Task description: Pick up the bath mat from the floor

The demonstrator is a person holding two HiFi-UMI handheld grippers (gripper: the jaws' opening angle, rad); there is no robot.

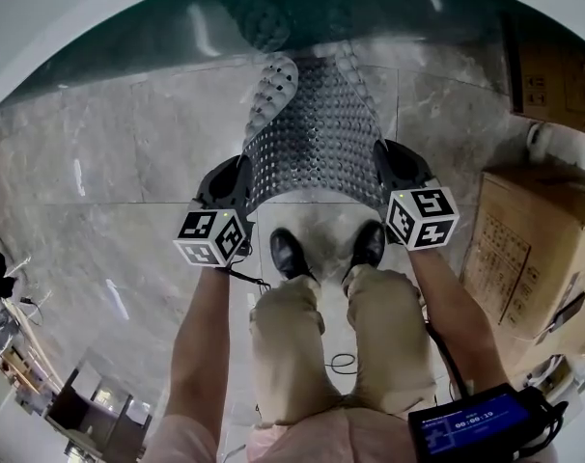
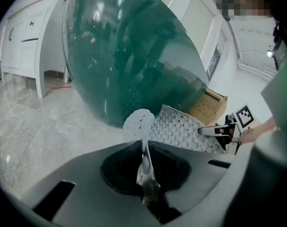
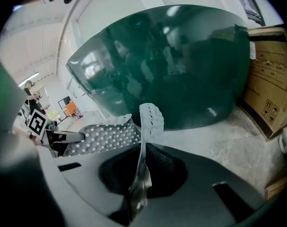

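Bath mat: thin, limp, light, studded, probably slippery. Your left gripper and right gripper jaws clamp its near corners; keep pinches firm.

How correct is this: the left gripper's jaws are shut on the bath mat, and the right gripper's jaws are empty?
Not empty: the right gripper view shows the right gripper with jaws shut on the bath mat too, like the left gripper.
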